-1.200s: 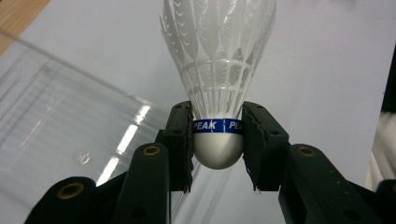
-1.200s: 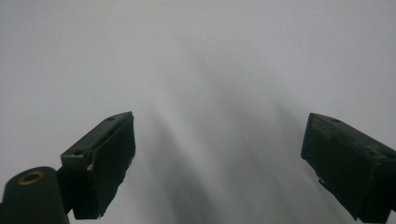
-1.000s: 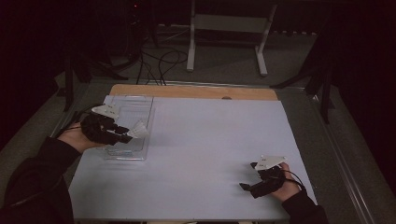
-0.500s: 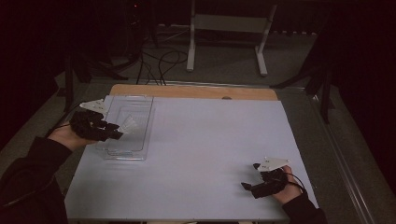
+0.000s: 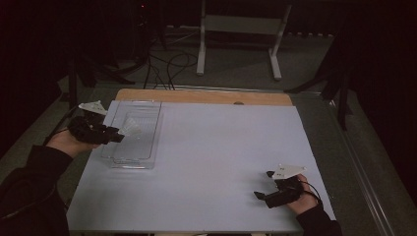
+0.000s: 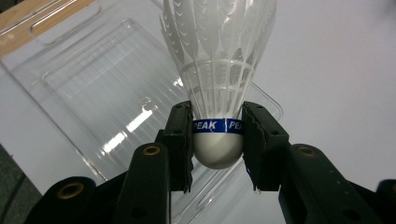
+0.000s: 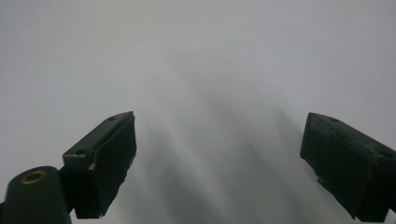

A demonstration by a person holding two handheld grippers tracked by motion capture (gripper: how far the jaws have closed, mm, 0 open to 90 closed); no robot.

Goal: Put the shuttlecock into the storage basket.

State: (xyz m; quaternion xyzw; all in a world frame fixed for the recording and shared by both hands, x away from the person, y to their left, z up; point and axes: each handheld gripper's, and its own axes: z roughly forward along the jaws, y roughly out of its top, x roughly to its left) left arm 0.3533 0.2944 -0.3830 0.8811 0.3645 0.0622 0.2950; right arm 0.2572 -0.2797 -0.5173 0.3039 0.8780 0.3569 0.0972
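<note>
White surface (image 5: 211,167) on a wooden table; clear plastic tray (image 5: 132,133) at its left side. Left gripper (image 6: 217,135) clamped on the white shuttlecock (image 6: 218,70) at its blue PEAK band, held above the tray's left edge. Right gripper (image 7: 219,158) spread wide, holding nothing, low over near right surface.

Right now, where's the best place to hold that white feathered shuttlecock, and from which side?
Grip the white feathered shuttlecock at its rounded cork base, across the blue band, as the left gripper does, jaws closing from opposite sides. The base looks firm and narrow; the feather skirt flares wide and would probably crush. Come from the cork end, feathers pointing away over the clear plastic tray.
</note>
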